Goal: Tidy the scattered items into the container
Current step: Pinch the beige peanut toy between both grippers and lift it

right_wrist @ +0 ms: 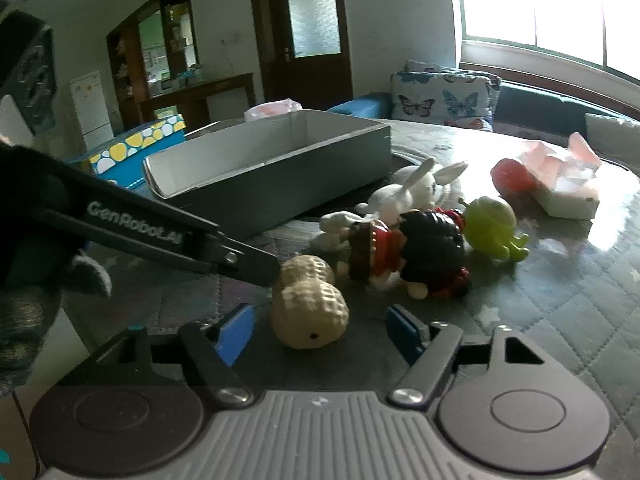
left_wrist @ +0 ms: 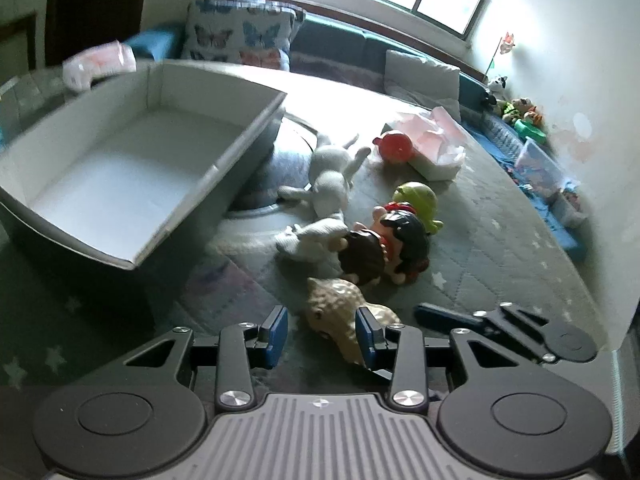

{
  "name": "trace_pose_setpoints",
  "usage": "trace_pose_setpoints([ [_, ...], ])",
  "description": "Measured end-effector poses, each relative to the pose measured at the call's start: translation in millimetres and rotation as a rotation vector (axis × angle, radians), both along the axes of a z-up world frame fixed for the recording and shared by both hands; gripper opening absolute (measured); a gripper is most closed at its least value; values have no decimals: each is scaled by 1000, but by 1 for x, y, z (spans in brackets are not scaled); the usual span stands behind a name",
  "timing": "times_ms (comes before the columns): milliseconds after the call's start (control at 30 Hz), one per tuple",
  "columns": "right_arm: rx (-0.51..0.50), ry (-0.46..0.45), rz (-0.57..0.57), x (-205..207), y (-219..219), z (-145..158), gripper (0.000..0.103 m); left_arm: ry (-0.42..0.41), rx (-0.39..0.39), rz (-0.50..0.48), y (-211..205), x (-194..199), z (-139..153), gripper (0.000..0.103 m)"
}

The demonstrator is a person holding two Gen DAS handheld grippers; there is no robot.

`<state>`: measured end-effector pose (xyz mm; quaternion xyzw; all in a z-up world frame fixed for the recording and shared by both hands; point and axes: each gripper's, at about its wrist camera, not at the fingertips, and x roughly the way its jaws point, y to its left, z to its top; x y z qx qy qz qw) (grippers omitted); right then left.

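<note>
A tan peanut toy [left_wrist: 340, 312] [right_wrist: 310, 306] lies on the quilted table. My left gripper [left_wrist: 322, 330] is open, its right pad touching the peanut's side; its finger shows in the right wrist view [right_wrist: 240, 256] against the peanut. My right gripper [right_wrist: 320, 330] is open and empty, with the peanut between and just beyond its fingertips; its finger shows in the left wrist view [left_wrist: 460, 316]. Behind the peanut lie two dark-haired dolls [left_wrist: 392, 248] [right_wrist: 412, 252], a white rabbit [left_wrist: 332, 184] [right_wrist: 408, 192], a green toy [left_wrist: 418, 200] [right_wrist: 494, 226] and a red toy [left_wrist: 396, 146] [right_wrist: 512, 178]. The grey box [left_wrist: 120, 168] [right_wrist: 280, 184] stands empty at the left.
A pink-and-white tissue pack [left_wrist: 436, 148] [right_wrist: 560, 184] lies beside the red toy. A blue spotted box [right_wrist: 136, 148] stands behind the grey box. A butterfly cushion [left_wrist: 240, 36] and a bench with toys [left_wrist: 520, 112] line the far edge.
</note>
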<state>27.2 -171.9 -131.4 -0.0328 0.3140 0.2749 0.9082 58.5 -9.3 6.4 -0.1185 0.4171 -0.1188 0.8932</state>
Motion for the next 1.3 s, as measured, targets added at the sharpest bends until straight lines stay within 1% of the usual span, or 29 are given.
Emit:
trace_pose_setpoints([
  [33,5,5,8,1,0,0,62,9,-14,-1,1,1,-1,40],
  [100,11,11,18,2,2,1,59,27,-40,-1,2,4,-1,40],
  [133,10,11,20,2,3,1,55,34,-52,0,3,6,-1,40],
  [200,16,16,29,3,4,2,52,51,-75,2,6,9,-2,40],
  [267,21,25,38,3,6,2,45,73,-101,7,9,12,-3,40],
  [467,23,43,68,5,10,3,45,120,-179,40,20,22,-9,40],
  [700,13,61,66,14,12,-4,44,149,-221,39,23,30,-17,40],
  [767,12,63,70,14,13,-4,44,146,-218,36,23,30,-16,40],
  [800,13,65,71,14,13,-4,44,144,-217,34,23,30,-16,36],
  [1067,7,61,81,9,15,0,43,143,-241,23,29,24,-14,36],
  [1167,20,55,82,8,16,5,43,130,-254,29,34,22,-7,35],
  [1300,48,37,89,10,19,19,43,90,-267,48,43,22,10,35],
])
